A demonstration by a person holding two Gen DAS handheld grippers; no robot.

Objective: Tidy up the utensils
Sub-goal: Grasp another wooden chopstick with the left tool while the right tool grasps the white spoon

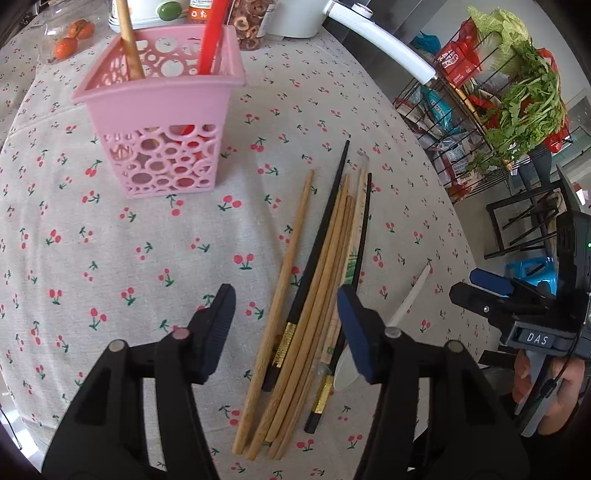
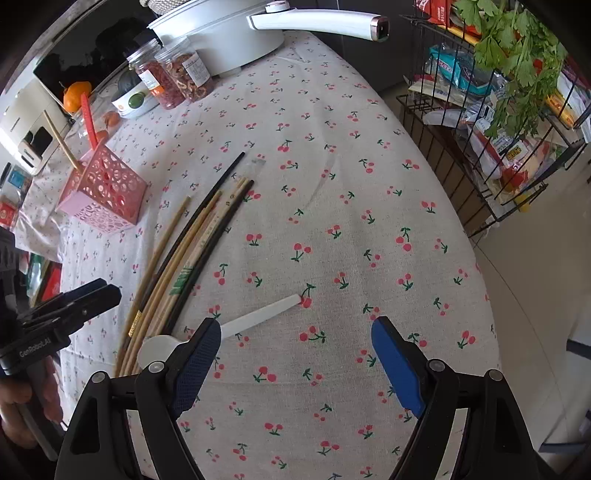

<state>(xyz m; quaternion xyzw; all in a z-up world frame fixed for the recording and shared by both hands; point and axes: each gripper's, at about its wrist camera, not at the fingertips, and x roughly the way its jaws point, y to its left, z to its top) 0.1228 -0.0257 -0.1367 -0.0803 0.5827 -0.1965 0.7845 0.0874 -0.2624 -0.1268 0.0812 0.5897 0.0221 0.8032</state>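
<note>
Two grippers hang over a loose bundle of wooden and black lacquered chopsticks (image 1: 325, 295) lying on the cherry-print tablecloth (image 1: 147, 258), and that bundle is the landmark for everything else. Nearest, the left gripper (image 1: 286, 328) straddles the thick ends of the bundle, its jaws partly spread with the sticks between them but neither pad pressing on any; it looks placed to gather several at once. Just to the right of the bundle lies a white plastic spoon (image 2: 236, 326), its bowl touching the stick ends and its handle angled away. The right gripper (image 2: 295, 354) hovers beside that spoon with jaws wide apart and nothing between them; its left pad sits over the spoon's neck, so I judge the spoon is its target, though it would need to shift toward the bundle to straddle it.

Beyond the bundle's thin tips and to the left stands a pink perforated plastic utensil basket (image 1: 166, 122), upright, with a wooden stick (image 1: 129, 40) and a red utensil handle (image 1: 212, 33) already standing in it. The basket is presumably where the rest belongs. Farther back are clear jars of dried food (image 2: 177, 77), oranges (image 1: 72, 37) and a white appliance with a long handle (image 2: 258, 26).
</note>
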